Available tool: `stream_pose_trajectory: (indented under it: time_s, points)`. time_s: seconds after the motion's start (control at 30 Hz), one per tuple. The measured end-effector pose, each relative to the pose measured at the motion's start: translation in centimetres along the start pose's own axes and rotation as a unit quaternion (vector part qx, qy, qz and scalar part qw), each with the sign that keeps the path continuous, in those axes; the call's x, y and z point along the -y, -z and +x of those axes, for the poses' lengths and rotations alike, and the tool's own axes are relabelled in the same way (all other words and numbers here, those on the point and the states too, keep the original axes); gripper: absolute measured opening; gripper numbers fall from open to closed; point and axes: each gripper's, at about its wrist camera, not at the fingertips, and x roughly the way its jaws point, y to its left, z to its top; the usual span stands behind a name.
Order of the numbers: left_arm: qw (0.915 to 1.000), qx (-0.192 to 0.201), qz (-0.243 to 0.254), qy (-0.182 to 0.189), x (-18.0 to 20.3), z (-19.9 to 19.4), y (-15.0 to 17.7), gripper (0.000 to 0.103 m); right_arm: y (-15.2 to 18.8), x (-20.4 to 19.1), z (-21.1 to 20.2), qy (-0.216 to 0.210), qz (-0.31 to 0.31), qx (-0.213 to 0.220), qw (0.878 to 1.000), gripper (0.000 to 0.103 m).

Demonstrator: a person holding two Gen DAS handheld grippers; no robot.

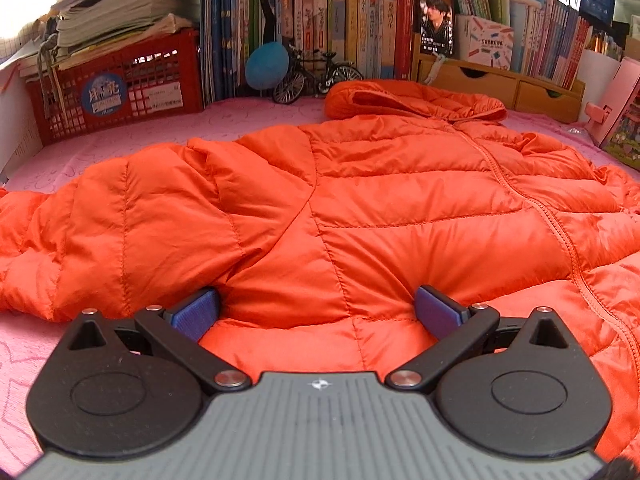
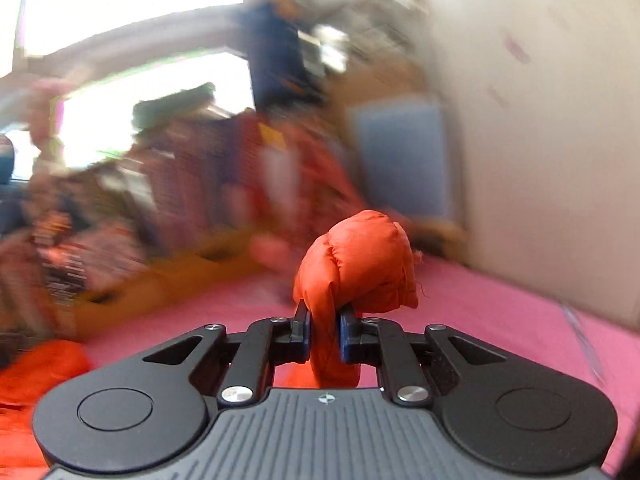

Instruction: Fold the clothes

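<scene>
Orange quilted down jacket lies spread on a pink patterned cover, front up, zipper running toward the hood at the far end. One sleeve stretches off to the left.

Left gripper: jaws spread wide, blue pads set against the jacket's near edge, puffy fabric bulging between them, not pinched.

Right gripper: jaws drawn in tight on a bunched end of orange jacket fabric, which balloons out above the pads, lifted over the pink cover. Background in this view is smeared with motion blur; details unreadable.

Behind the jacket: red plastic crate stacked with papers, row of books, miniature bicycle, blue round object, wooden drawer unit.
</scene>
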Motion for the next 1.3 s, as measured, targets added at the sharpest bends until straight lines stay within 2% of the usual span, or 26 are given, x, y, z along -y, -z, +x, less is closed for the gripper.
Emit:
stream_pose_trajectory:
  time_s: [0.1, 0.17, 0.27, 0.33, 0.43, 0.53, 0.57, 0.63, 0.67, 0.7, 0.77, 0.83, 0.87, 1.0, 1.13, 1.17, 1.23, 1.3]
  points:
    - [0.9999, 0.006, -0.006, 0.006, -0.2, -0.1, 0.1, 0.103, -0.9, -7.4, -1.0, -0.095, -0.044, 0.01, 0.994, 0.015]
    - [0.9998, 0.011, -0.013, 0.01, -0.4, -0.2, 0.2, 0.103, -0.6, -12.6, -1.3, -0.164, -0.068, 0.001, 0.984, 0.015]
    - [0.9992, 0.021, -0.03, 0.015, -0.8, -0.5, 0.4, 0.103, 1.5, -20.2, -1.5, -0.262, -0.106, -0.036, 0.959, 0.015]
    - [0.9985, 0.027, -0.044, 0.017, -1.0, -0.7, 0.6, 0.103, 3.9, -24.9, -1.3, -0.313, -0.144, -0.064, 0.937, 0.015]
    - [0.9968, 0.036, -0.065, 0.029, -1.6, -1.0, 0.7, 0.103, 8.2, -30.0, -2.1, -0.36, -0.205, -0.096, 0.905, 0.015]
    - [0.9948, 0.044, -0.082, 0.041, -2.1, -1.1, 0.9, 0.103, 11.6, -31.6, -2.0, -0.387, -0.233, -0.148, 0.88, 0.017]
    - [0.9943, 0.045, -0.086, 0.044, -2.2, -1.1, 0.9, 0.103, 12.4, -31.7, -2.0, -0.395, -0.237, -0.168, 0.871, 0.023]
    - [0.994, 0.046, -0.088, 0.046, -2.3, -1.1, 0.9, 0.103, 12.6, -30.4, -2.2, -0.411, -0.223, -0.192, 0.863, 0.049]
    - [0.9941, 0.046, -0.087, 0.045, -2.3, -1.1, 1.0, 0.103, 12.5, -29.7, -2.5, -0.423, -0.21, -0.201, 0.858, 0.075]
    - [0.9943, 0.045, -0.086, 0.043, -2.2, -1.1, 1.0, 0.103, 12.0, -28.8, -3.0, -0.439, -0.192, -0.204, 0.854, 0.083]
    - [0.9946, 0.043, -0.084, 0.042, -2.3, -1.1, 0.8, 0.103, 11.0, -26.8, -3.7, -0.454, -0.17, -0.194, 0.853, 0.084]
    - [0.9949, 0.041, -0.082, 0.042, -2.3, -1.2, 0.7, 0.103, 9.9, -24.9, -4.3, -0.467, -0.151, -0.182, 0.852, 0.09]
    - [0.995, 0.04, -0.081, 0.041, -2.3, -1.2, 0.6, 0.103, 9.5, -24.1, -4.5, -0.458, -0.149, -0.172, 0.859, 0.095]
    - [0.9942, 0.041, -0.093, 0.037, -2.9, -1.8, -0.7, 0.103, 8.7, -21.2, -4.6, -0.37, -0.168, -0.141, 0.903, 0.095]
    - [0.9932, 0.073, -0.079, 0.043, -2.7, -3.0, -4.4, 0.103, 9.9, -19.3, -3.7, -0.305, -0.177, -0.135, 0.926, 0.087]
    - [0.9928, 0.094, -0.065, 0.035, -2.2, -3.2, -5.2, 0.103, 10.3, -19.0, -3.3, -0.3, -0.171, -0.143, 0.927, 0.082]
    - [0.9914, 0.128, -0.026, 0.007, -0.8, -3.1, -6.8, 0.103, 11.1, -18.4, -2.4, -0.299, -0.155, -0.162, 0.927, 0.079]
    - [0.9897, 0.138, 0.015, -0.034, 0.9, -1.9, -8.0, 0.103, 11.8, -17.9, -2.2, -0.3, -0.151, -0.171, 0.926, 0.078]
